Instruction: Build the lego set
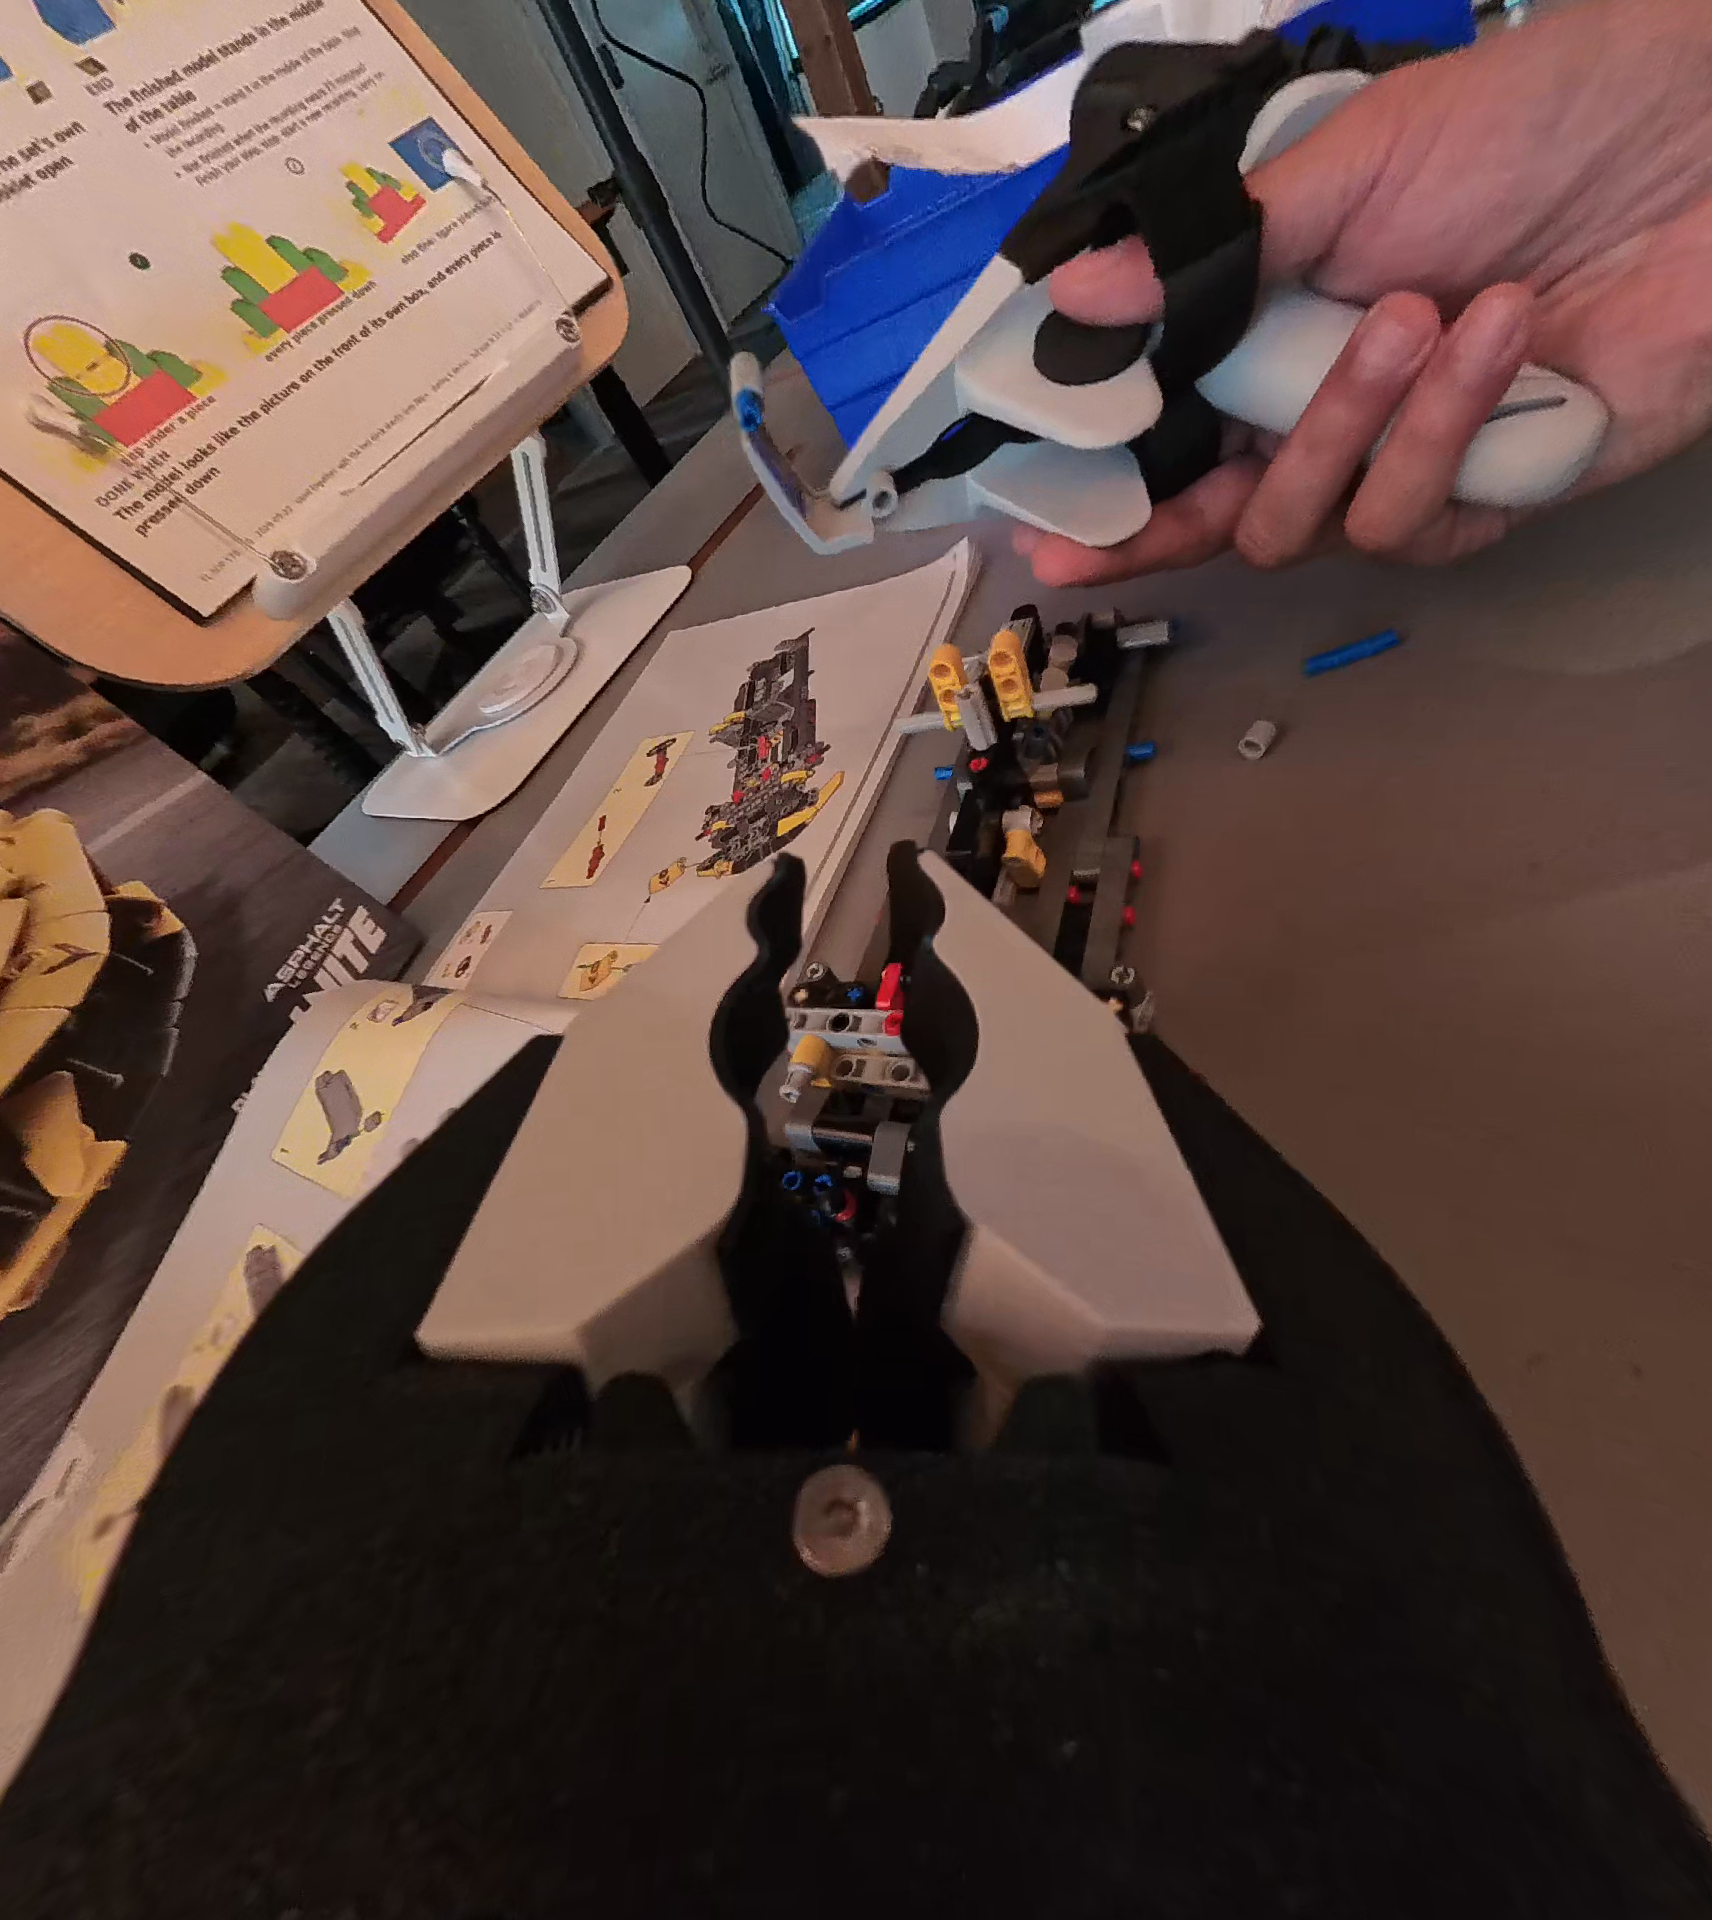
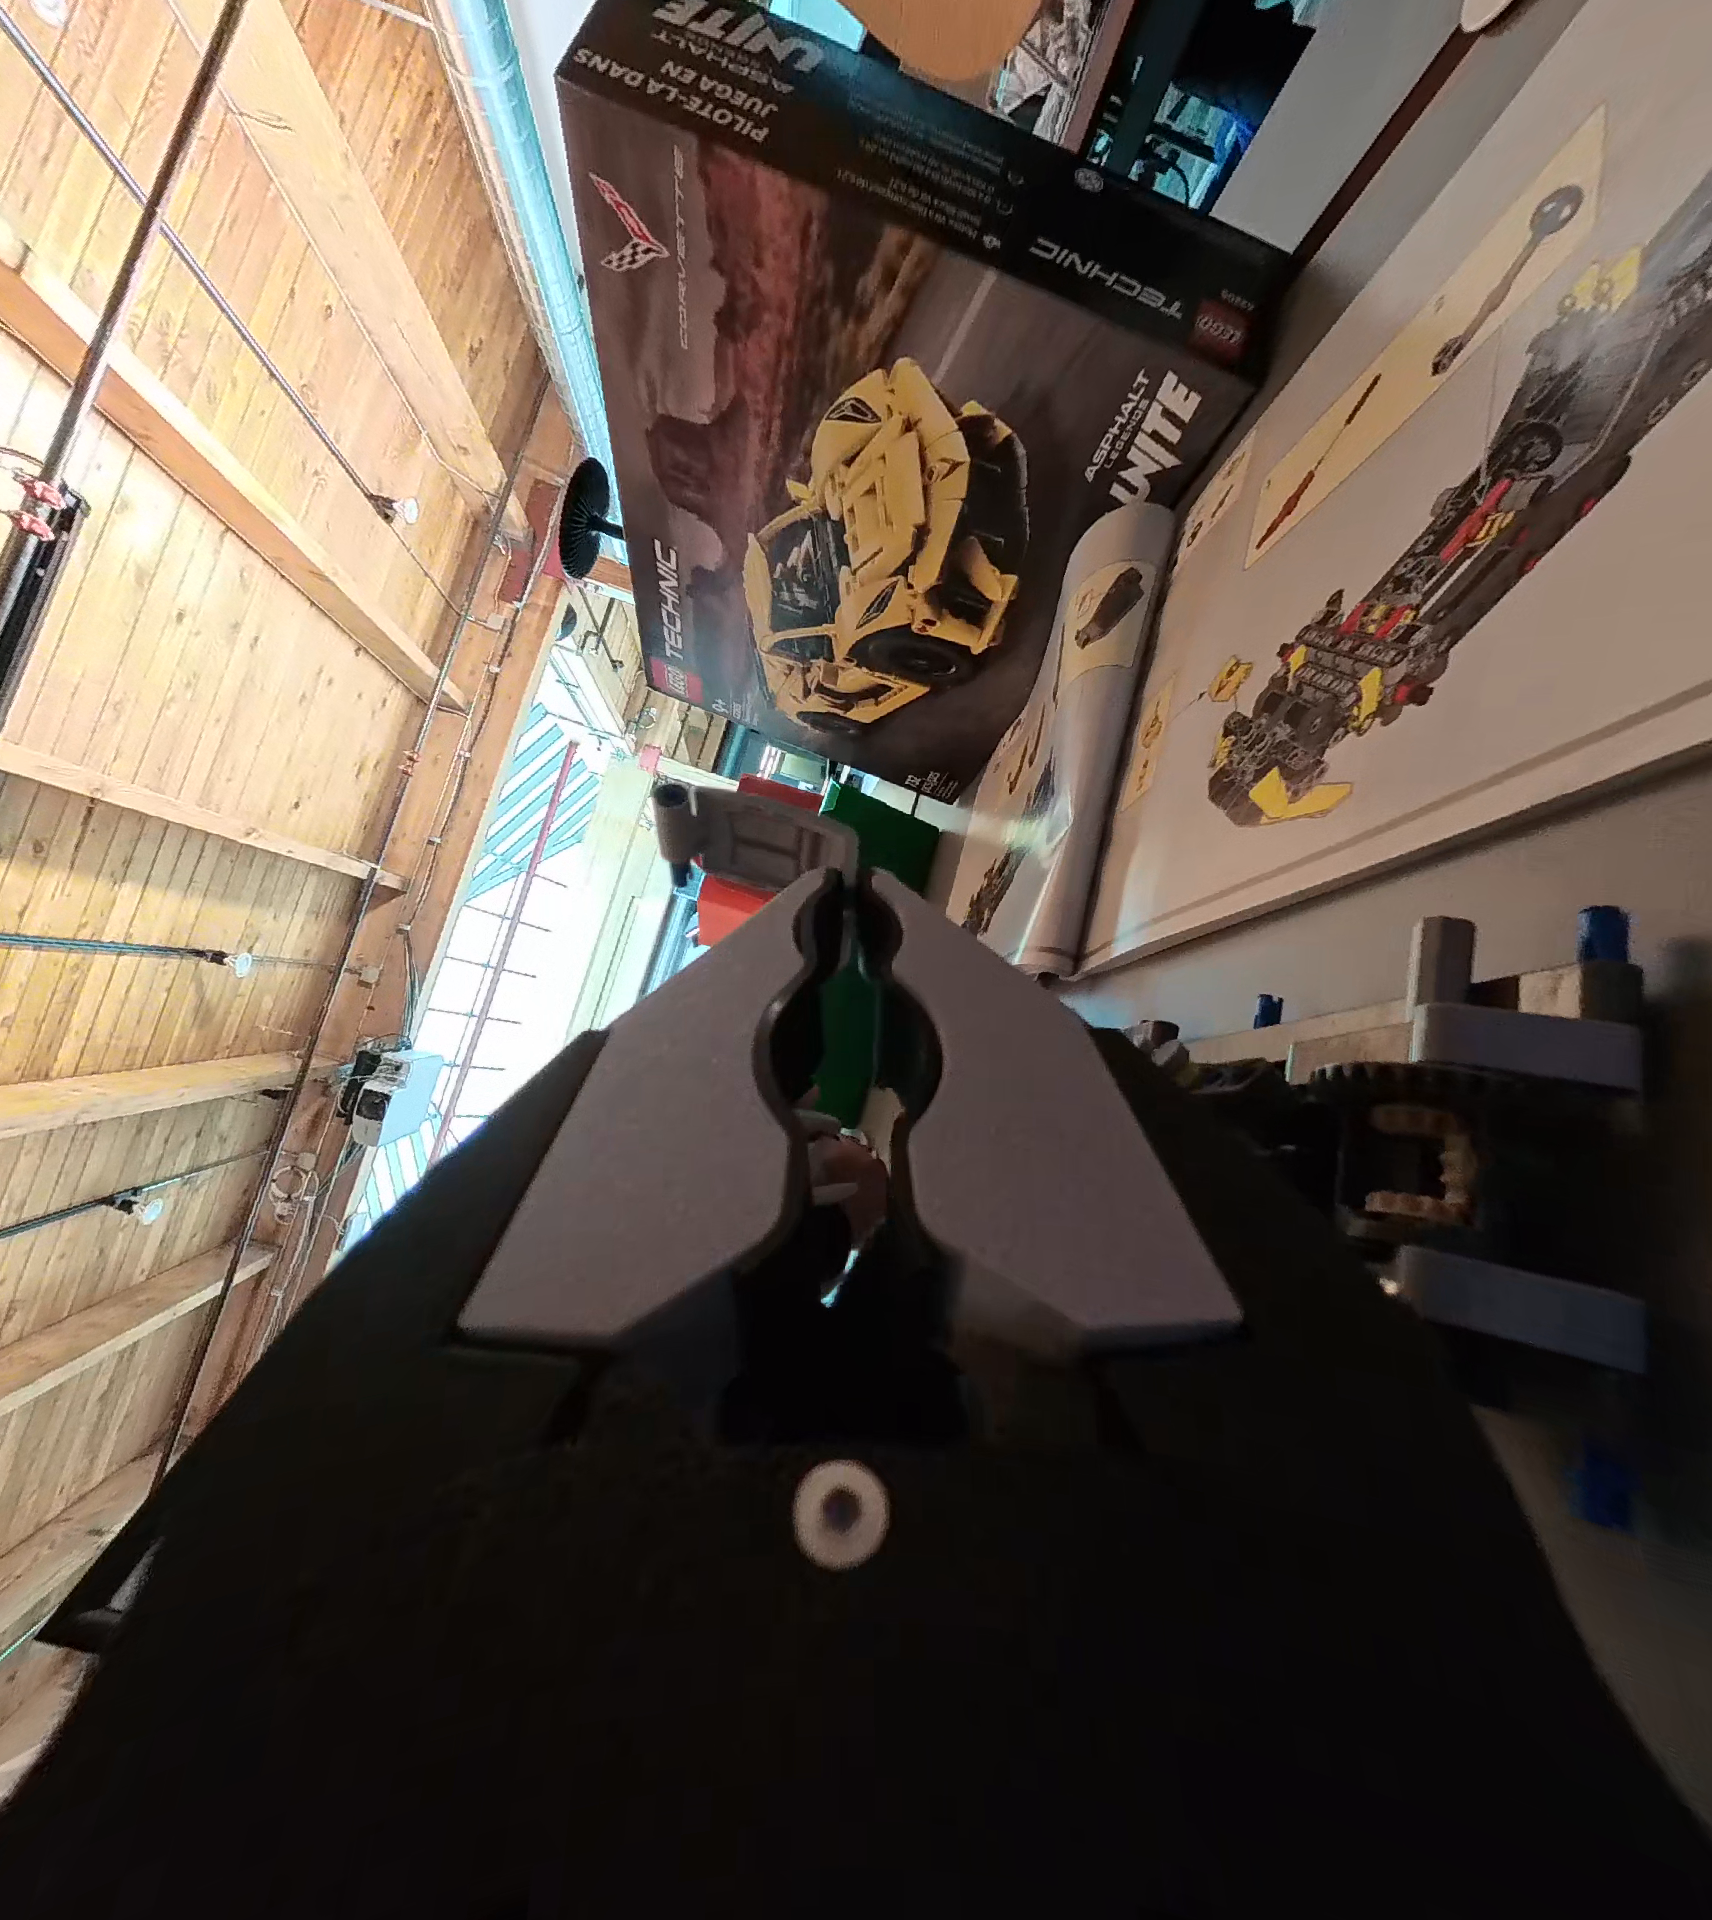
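Two clamped grippers: left gripper (image 1: 844,894) around half-hidden chassis (image 1: 857,1049), right gripper (image 2: 847,883) on grey panel (image 2: 758,836).

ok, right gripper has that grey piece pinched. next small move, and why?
Probably roll the right gripper level and bring the grey piece down toward the chassis. It is pinched at the fingertips but held above the table, while the left gripper grips the chassis's near end.

matt grey tabletop (image 1: 1454,987) | glossy printed cardboard set box (image 2: 883,343) | smooth paper instruction booklet (image 1: 810,665) | planked wooden ceiling (image 2: 156,623)
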{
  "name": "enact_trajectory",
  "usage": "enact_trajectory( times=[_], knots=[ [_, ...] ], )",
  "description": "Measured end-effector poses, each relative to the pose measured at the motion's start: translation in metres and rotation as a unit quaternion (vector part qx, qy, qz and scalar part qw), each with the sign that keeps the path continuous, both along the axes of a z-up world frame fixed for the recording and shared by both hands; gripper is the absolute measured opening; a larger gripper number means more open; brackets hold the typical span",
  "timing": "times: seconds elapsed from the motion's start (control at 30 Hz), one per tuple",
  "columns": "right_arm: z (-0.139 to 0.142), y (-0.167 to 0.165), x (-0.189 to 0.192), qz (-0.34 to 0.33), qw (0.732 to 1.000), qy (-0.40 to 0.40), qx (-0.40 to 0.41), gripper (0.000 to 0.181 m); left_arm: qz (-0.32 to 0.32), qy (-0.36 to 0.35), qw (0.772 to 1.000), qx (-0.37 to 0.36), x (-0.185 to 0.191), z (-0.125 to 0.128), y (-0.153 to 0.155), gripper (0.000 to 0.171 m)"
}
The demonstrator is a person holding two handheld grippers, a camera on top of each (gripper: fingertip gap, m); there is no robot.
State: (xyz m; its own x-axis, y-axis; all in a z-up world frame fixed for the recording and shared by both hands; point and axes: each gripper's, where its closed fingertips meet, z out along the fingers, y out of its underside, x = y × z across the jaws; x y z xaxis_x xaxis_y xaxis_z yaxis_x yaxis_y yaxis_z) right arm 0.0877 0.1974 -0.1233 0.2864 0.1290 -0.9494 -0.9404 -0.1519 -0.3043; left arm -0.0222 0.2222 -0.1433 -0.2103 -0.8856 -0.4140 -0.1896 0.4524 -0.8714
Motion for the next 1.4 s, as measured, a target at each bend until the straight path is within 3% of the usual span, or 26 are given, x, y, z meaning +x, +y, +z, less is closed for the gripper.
enact_trajectory(
  times=[0.07,0.27,0.33,0.43,0.67,0.73,0.8,0.9,1.0,1.13,1.4],
  knots=[
    [0.002,0.001,-0.006,0.011,1.000,-0.016,0.002,0.000,-0.001,-0.005,0.999,-0.050,0.002,0.006,-0.002,0.014],
    [0.024,0.014,-0.081,0.126,0.986,-0.098,0.039,0.000,-0.006,-0.050,0.981,-0.188,0.017,0.039,-0.008,0.029],
    [0.022,0.017,-0.086,0.116,0.982,-0.147,0.026,0.000,0.004,-0.079,0.979,-0.186,0.015,0.049,-0.006,0.028],
    [0.019,0.017,-0.085,0.097,0.974,-0.203,0.011,0.000,0.016,-0.101,0.979,-0.176,0.011,0.057,-0.007,0.012],
    [0.015,0.017,-0.093,0.114,0.971,-0.212,0.008,0.001,0.024,-0.115,0.982,-0.148,0.009,0.061,-0.006,0.004],
    [0.018,0.013,-0.102,0.146,0.959,-0.242,0.025,0.006,-0.004,-0.106,0.984,-0.146,0.005,0.062,-0.008,0.004],
    [0.025,0.007,-0.105,0.157,0.937,-0.309,0.049,0.024,-0.045,-0.088,0.982,-0.160,-0.002,0.063,-0.014,0.003],
    [0.038,-0.007,-0.123,0.196,0.879,-0.421,0.109,0.026,-0.115,-0.063,0.974,-0.185,-0.015,0.062,-0.029,0.003],
    [0.039,-0.018,-0.140,0.234,0.835,-0.477,0.143,0.022,-0.167,-0.036,0.963,-0.209,-0.025,0.059,-0.043,0.002],
    [0.046,-0.024,-0.142,0.240,0.836,-0.463,0.170,0.015,-0.202,-0.009,0.958,-0.204,-0.033,0.052,-0.055,0.003],
    [0.036,-0.031,-0.150,0.277,0.820,-0.474,0.165,0.008,-0.232,0.015,0.944,-0.236,-0.036,0.048,-0.066,0.003]
  ],
)
